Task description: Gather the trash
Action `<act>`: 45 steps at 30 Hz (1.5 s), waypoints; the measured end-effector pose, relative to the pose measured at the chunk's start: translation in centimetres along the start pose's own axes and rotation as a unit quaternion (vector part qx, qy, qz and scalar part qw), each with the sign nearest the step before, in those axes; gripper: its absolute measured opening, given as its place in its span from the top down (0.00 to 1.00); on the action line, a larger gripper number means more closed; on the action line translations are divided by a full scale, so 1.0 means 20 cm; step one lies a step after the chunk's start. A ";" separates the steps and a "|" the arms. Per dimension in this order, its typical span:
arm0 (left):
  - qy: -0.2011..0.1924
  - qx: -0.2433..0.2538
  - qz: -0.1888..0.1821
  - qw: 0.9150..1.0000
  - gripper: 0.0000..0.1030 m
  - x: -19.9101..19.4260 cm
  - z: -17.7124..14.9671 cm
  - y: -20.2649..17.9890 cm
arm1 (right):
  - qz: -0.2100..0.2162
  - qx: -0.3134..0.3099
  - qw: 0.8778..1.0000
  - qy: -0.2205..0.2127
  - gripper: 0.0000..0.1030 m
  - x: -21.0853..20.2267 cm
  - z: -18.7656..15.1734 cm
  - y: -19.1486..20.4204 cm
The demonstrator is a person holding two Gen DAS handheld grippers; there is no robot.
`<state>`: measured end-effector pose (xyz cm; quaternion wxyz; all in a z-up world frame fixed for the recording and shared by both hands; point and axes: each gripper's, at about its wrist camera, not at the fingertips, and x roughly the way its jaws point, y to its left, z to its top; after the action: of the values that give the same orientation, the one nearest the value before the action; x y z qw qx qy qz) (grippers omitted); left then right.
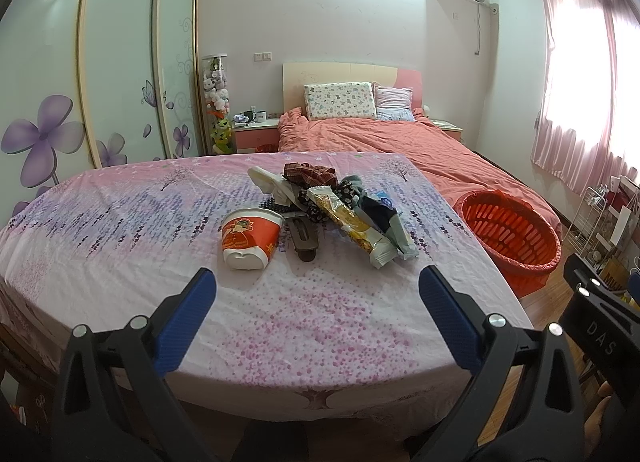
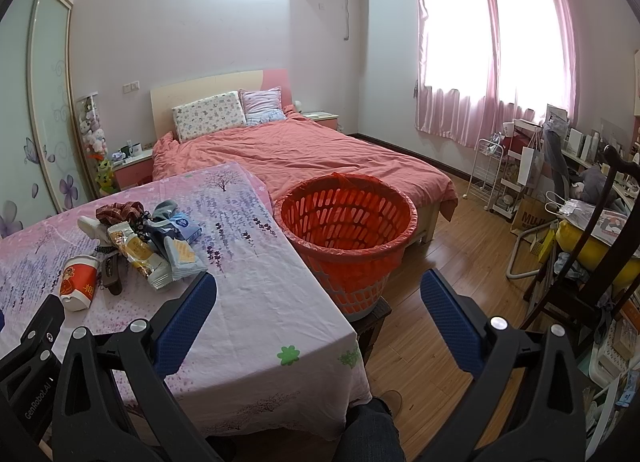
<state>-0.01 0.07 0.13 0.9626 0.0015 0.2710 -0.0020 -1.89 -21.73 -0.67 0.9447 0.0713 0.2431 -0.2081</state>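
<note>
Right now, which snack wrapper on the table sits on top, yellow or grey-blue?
The yellow snack wrapper with the white crimped ends: it lies across the pile, overlapping the grey-blue wrapper at its right. Both grippers are open and short of the pile.

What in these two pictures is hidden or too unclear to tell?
- Dark flat object, left wrist view: partly under the snack wrappers and paper cup; unidentifiable.
- Orange basket bottom, both views: hidden by its wall.
- Wrapper print: too small.
- Basket's support, right wrist view: mostly hidden.
</note>
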 end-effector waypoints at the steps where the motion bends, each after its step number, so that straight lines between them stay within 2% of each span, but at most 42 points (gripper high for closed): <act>1: 0.000 0.000 0.000 1.000 0.04 0.00 0.00 0.00 | 0.000 0.000 1.000 0.000 0.02 0.00 0.00 0.00; 6: 0.000 -0.007 0.008 1.000 0.04 0.02 0.01 0.03 | 0.010 0.000 1.000 0.006 0.02 0.03 0.00 0.01; 9: 0.004 -0.014 0.022 1.000 0.04 0.10 0.06 0.12 | 0.027 0.000 1.000 0.014 0.02 0.08 -0.01 0.02; 15: 0.054 -0.047 0.033 0.997 0.04 0.31 0.07 0.37 | 0.075 -0.011 0.996 0.053 0.02 0.23 -0.01 0.09; 19: 0.068 -0.056 0.050 0.995 0.04 0.43 0.07 0.51 | 0.116 -0.016 0.991 0.070 0.02 0.33 -0.01 0.14; 24: 0.083 -0.052 0.042 0.994 0.04 0.63 0.11 0.60 | 0.164 -0.010 0.983 0.087 0.12 0.46 0.03 0.23; 27: 0.092 -0.052 0.034 0.994 0.04 0.72 0.13 0.61 | 0.194 -0.006 0.975 0.111 0.23 0.57 0.04 0.30; 29: 0.095 -0.053 0.021 0.994 0.04 0.78 0.14 0.61 | 0.214 -0.005 0.968 0.130 0.27 0.64 0.05 0.35; 33: 0.101 -0.044 -0.006 0.994 0.04 0.85 0.16 0.56 | 0.233 -0.024 0.963 0.132 0.32 0.67 0.05 0.47; 37: 0.103 -0.019 -0.010 0.994 0.04 0.93 0.16 0.47 | 0.232 -0.048 0.962 0.136 0.36 0.71 0.06 0.54; 41: 0.125 -0.009 -0.012 0.992 0.14 1.03 0.15 0.45 | 0.227 -0.058 0.961 0.150 0.44 0.77 0.04 0.57; 45: 0.140 -0.016 -0.014 0.990 0.20 1.09 0.14 0.46 | 0.225 -0.063 0.960 0.154 0.47 0.80 0.04 0.59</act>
<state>20.13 9.22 -8.92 0.9148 -0.0170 0.4034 -0.0105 16.23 -17.07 -7.50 0.9209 0.0957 0.3758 0.0395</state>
